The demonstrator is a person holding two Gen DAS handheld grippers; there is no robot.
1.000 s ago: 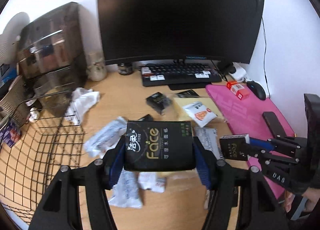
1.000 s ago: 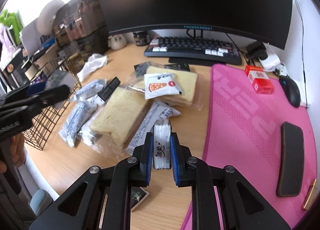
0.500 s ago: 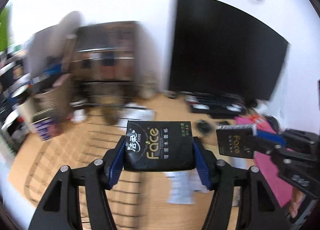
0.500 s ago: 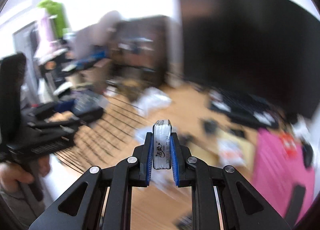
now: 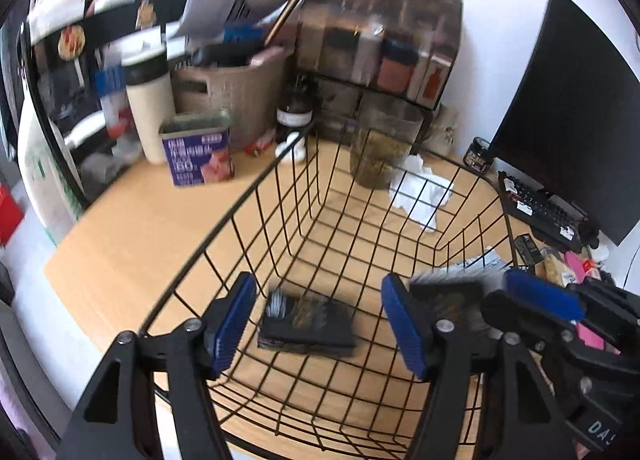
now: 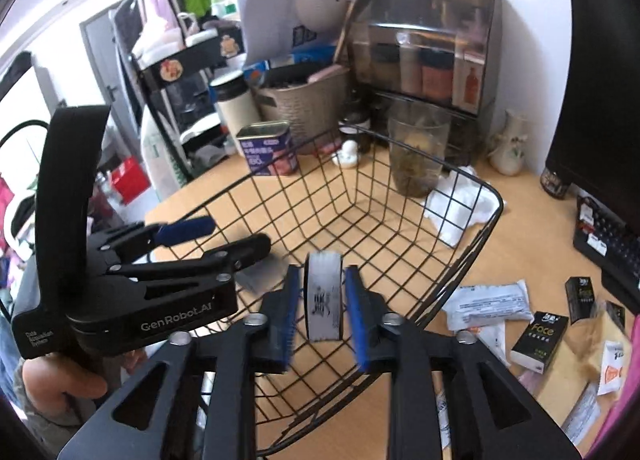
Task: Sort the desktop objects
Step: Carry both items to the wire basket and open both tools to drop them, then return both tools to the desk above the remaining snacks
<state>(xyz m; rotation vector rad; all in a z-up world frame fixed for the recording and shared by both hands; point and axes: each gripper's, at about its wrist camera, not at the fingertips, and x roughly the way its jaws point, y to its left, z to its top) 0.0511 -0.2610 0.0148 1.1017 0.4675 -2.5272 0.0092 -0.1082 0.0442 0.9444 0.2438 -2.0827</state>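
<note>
Both grippers' jaws are opening over the wire basket [image 5: 280,187]: the left gripper [image 5: 320,324] stands apart above a black tissue pack [image 5: 306,326] on the basket floor, while only the right wrist view shows a second pack [image 6: 323,296] loose between the right gripper [image 6: 322,318] pads.

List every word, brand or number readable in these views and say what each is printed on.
"GenRobot.AI": side of the left tongs.
"Face": black tissue pack on the desk.
"DA", cut off by the frame edge: body of the right tongs.
Too blurred to read: purple tin, pack between the right tongs' pads, pack in the wire basket, white wrappers.
</note>
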